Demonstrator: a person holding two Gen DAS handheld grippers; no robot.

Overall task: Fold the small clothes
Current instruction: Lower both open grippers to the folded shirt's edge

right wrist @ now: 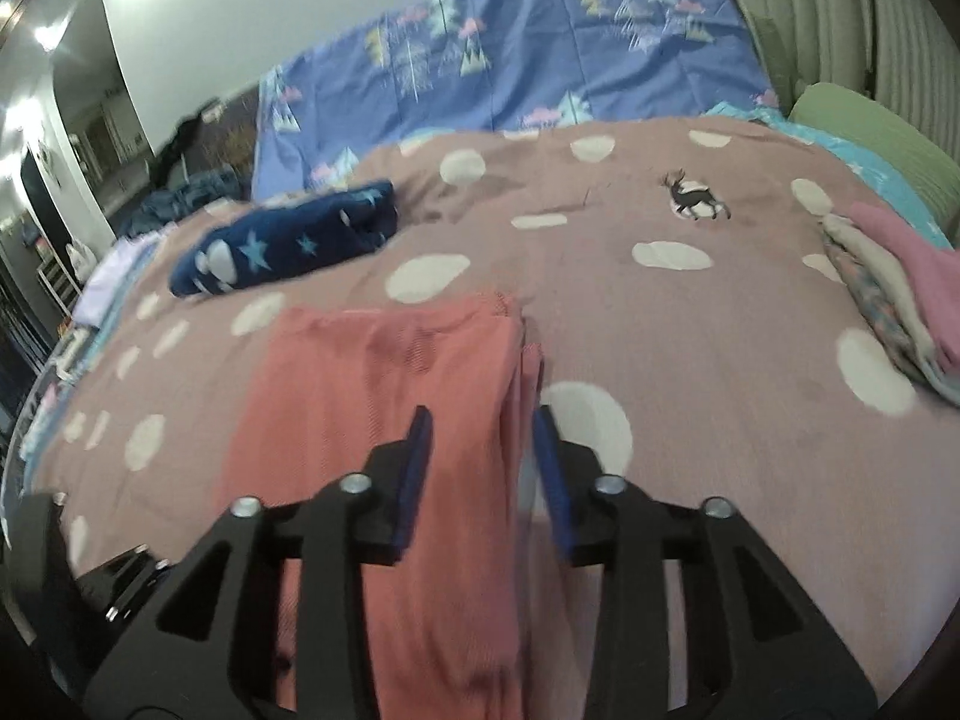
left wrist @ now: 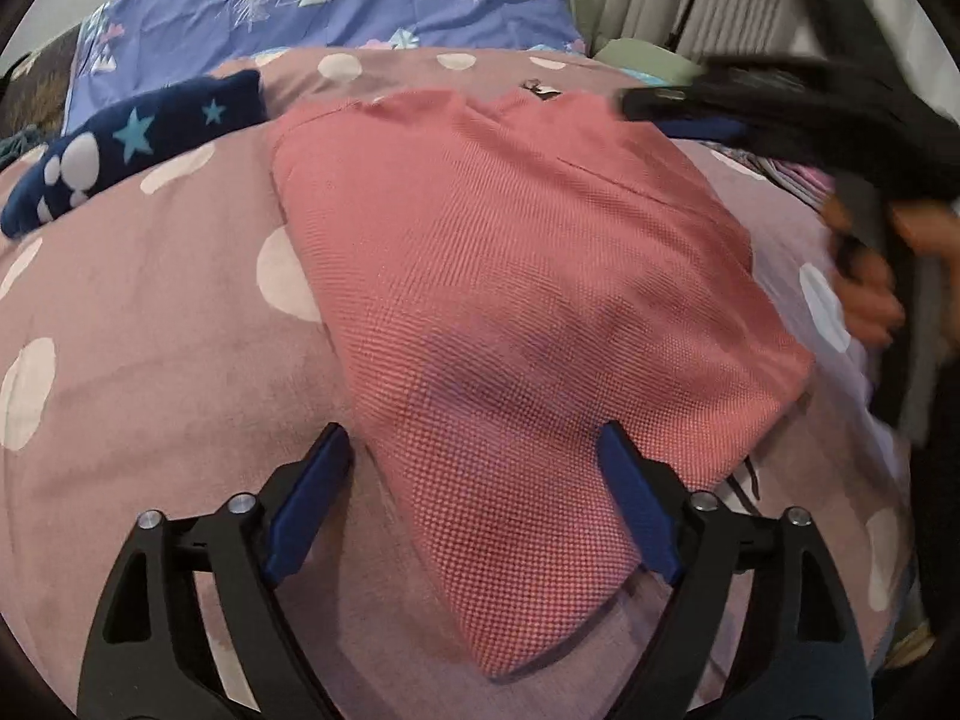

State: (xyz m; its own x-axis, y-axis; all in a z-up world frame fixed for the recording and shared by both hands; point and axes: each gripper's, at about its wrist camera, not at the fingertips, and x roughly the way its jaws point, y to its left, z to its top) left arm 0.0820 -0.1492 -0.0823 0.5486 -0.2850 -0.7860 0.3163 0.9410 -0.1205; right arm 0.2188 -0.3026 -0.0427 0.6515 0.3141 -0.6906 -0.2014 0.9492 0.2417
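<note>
A salmon-pink knitted garment (left wrist: 516, 300) lies folded on the polka-dot blanket (left wrist: 150, 360). My left gripper (left wrist: 474, 444) hovers over its near narrow end, jaws wide apart, with the cloth passing between the blue pads (left wrist: 636, 498) and no pinch visible. In the right wrist view the same garment (right wrist: 372, 408) runs under my right gripper (right wrist: 480, 420), whose jaws stand partly apart over the cloth's right edge without squeezing it. The right gripper also shows blurred at the top right of the left wrist view, held by a hand (left wrist: 864, 294).
A folded navy garment with stars (right wrist: 288, 246) lies at the back left of the blanket. A stack of folded clothes (right wrist: 900, 288) sits at the right edge. A blue patterned sheet (right wrist: 510, 60) and a green pillow (right wrist: 870, 138) lie behind.
</note>
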